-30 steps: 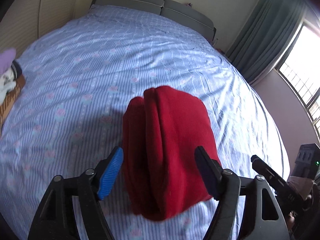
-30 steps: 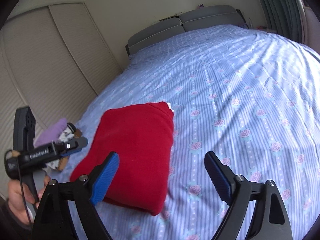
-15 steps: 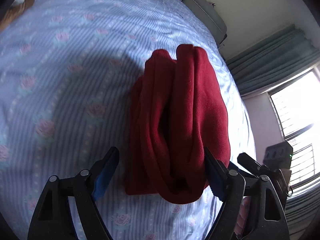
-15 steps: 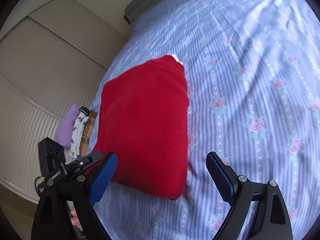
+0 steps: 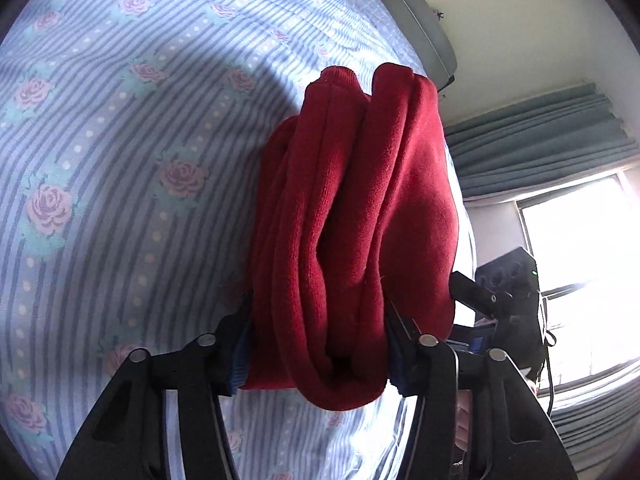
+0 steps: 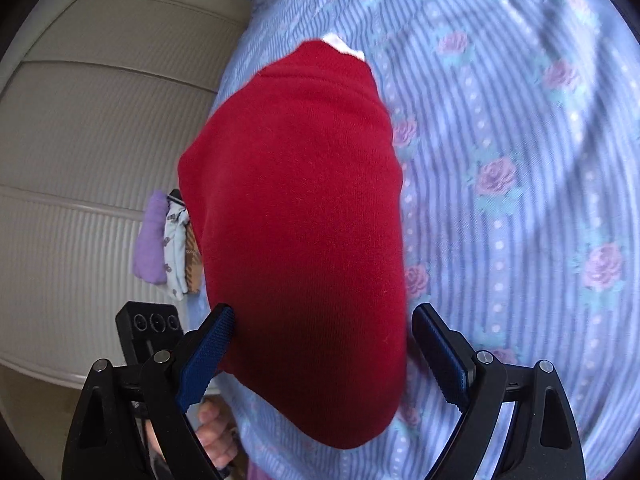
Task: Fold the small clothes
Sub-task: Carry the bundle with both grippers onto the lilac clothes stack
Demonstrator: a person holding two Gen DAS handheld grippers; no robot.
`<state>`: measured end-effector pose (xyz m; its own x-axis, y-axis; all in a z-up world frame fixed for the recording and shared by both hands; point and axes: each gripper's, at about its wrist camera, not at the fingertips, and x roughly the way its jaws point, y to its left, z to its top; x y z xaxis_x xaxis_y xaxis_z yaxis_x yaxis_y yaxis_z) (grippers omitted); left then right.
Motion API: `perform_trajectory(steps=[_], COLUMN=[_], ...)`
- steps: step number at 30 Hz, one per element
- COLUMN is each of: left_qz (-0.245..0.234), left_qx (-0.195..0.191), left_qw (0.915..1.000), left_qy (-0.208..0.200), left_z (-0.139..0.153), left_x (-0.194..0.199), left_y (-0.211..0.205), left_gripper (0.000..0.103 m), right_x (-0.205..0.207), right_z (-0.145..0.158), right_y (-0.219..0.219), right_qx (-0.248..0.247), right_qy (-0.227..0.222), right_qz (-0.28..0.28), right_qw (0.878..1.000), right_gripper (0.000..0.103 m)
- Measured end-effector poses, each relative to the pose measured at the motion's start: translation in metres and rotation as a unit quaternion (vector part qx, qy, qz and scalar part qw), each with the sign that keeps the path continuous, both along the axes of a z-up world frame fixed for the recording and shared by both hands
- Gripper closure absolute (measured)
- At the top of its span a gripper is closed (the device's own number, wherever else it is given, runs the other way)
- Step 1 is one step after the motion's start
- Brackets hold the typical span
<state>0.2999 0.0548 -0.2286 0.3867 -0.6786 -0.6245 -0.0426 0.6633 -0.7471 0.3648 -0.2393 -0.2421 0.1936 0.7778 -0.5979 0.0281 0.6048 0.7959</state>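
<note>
Bundle of folded red garment (image 5: 360, 216) is straddled at its near end by left gripper (image 5: 320, 354) — jaws closing, pads meeting cloth, seemingly for lifting; right gripper (image 6: 322, 354) is spread wide around it — not gripping.

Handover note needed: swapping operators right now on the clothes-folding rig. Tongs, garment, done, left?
Left tongs: closing around the near end of the folded red garment, pads at its sides; firm grip not confirmed.
Right tongs: open, straddling the other near end of the garment, pads beside the cloth, not pinching.
Garment: a thick folded bundle lying on the striped floral bedsheet.
Other folded clothes are stacked at the bed's edge by the wardrobe.
Done: the red garment looks folded.
Left: probably finish the grip and lift it over to the stack, or make a last fold.
</note>
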Motion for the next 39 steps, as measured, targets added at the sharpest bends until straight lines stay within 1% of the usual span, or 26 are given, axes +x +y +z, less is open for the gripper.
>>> perform_trajectory(steps=[3, 5, 7, 10, 13, 14, 18, 25, 28, 34, 39], left_qz=[0.003, 0.003, 0.002, -0.003, -0.007, -0.006, -0.008, -0.011, -0.01, -0.002, 0.011], left_qx=[0.003, 0.004, 0.004, 0.012, 0.019, 0.018, 0.019, 0.018, 0.017, 0.014, 0.021], left_qw=[1.0, 1.0, 1.0, 0.9999, 0.9997, 0.9996, 0.9994, 0.9987, 0.9983, 0.9969, 0.9941], left_qy=[0.0, -0.001, -0.001, -0.007, -0.016, -0.018, -0.029, -0.046, -0.054, -0.078, -0.106], left_z=[0.001, 0.001, 0.002, 0.007, 0.012, 0.014, 0.024, 0.05, 0.06, 0.086, 0.12], left_x=[-0.001, -0.002, 0.0, -0.002, 0.006, 0.006, 0.007, 0.004, 0.001, -0.007, -0.015], left_y=[-0.002, -0.002, -0.001, -0.001, -0.002, -0.001, -0.002, 0.005, 0.011, 0.032, 0.062], left_gripper=[0.055, 0.056, 0.058, 0.061, 0.063, 0.064, 0.064, 0.065, 0.065, 0.065, 0.065], right_x=[0.002, 0.0, -0.002, -0.008, -0.014, -0.01, -0.012, -0.018, -0.022, -0.03, -0.03], right_z=[-0.013, -0.011, -0.006, -0.005, -0.001, -0.002, 0.014, 0.04, 0.056, 0.089, 0.124], right_y=[0.002, 0.005, 0.008, 0.003, -0.007, -0.011, -0.008, 0.001, 0.013, 0.035, 0.068], right_qx=[0.03, 0.031, 0.03, 0.04, 0.048, 0.049, 0.051, 0.055, 0.055, 0.059, 0.067], right_qy=[0.017, 0.01, 0.004, 0.001, -0.006, -0.01, -0.026, -0.047, -0.057, -0.08, -0.103], right_qz=[-0.002, -0.003, -0.003, -0.002, 0.0, 0.0, -0.001, -0.001, 0.001, 0.007, 0.019], right_qw=[0.999, 0.999, 1.0, 0.999, 0.999, 0.999, 0.998, 0.997, 0.997, 0.995, 0.992], right_gripper=[0.013, 0.015, 0.022, 0.03, 0.035, 0.036, 0.039, 0.04, 0.04, 0.04, 0.04])
